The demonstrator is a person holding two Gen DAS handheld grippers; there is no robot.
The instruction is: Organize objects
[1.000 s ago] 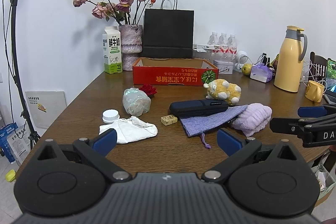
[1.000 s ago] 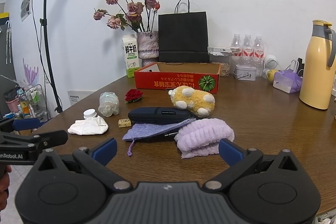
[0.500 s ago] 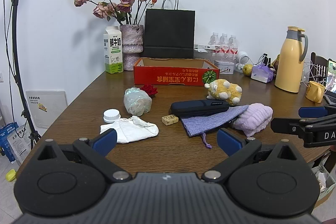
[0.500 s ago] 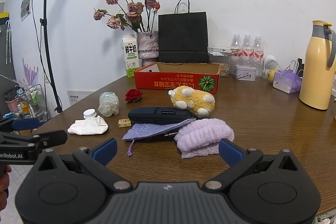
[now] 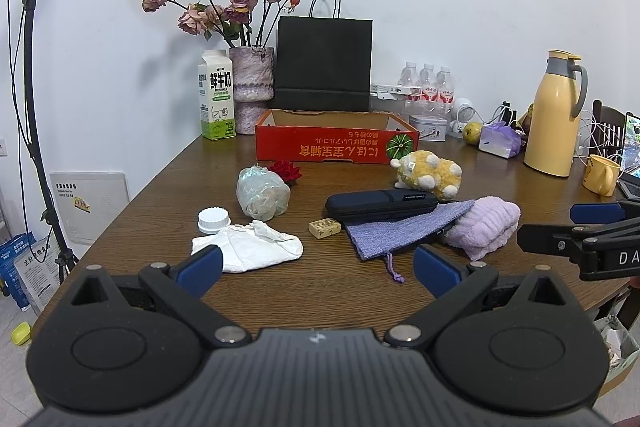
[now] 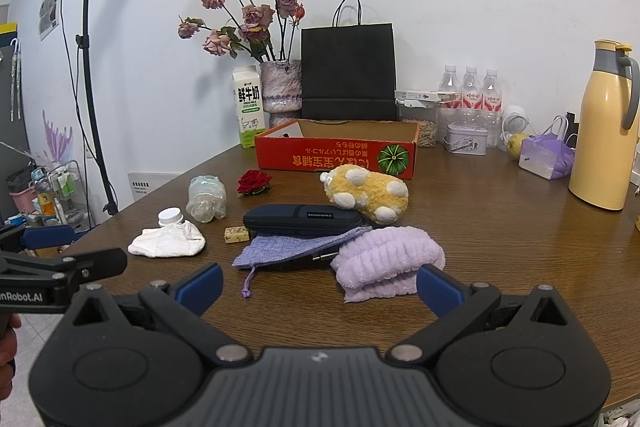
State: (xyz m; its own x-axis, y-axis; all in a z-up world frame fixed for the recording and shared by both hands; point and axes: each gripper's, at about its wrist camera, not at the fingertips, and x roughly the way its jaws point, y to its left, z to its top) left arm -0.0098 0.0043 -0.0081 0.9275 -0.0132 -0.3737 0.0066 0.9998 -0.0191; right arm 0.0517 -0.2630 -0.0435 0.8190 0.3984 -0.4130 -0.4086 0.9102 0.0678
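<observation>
A: Objects, loose on the wooden table (image 5: 168, 187), in front of the red cardboard box (image 5: 336, 147): white cloth (image 5: 252, 247), white cap (image 5: 213, 220), crumpled clear bag (image 5: 262, 193), red rose head (image 5: 285, 171), small tan block (image 5: 324, 227), dark zip case (image 5: 380, 205), purple pouch (image 5: 404, 233), lilac towel (image 5: 486, 227), yellow plush (image 5: 430, 174). Nothing lifted.

B: Claws?

A: Left gripper (image 5: 318, 267) jaws spread wide, nothing between them. Right gripper (image 6: 320, 285) the same. Both hover at the near table edge, apart from every item.

B: Step?

A: Looks like the very start, picking a first target. Box seems the likely destination. Next move would need one claw lowered over a single item; the white cloth lies nearest the left, the towel nearest the right.

B: Differences between views?

A: Right wrist view looks a little into the box, shows a metal tip poking from under the pouch, and a lamp stand (image 6: 86, 39). Left wrist view shows a yellow mug (image 5: 602, 175) beside the yellow thermos (image 5: 554, 115).
</observation>
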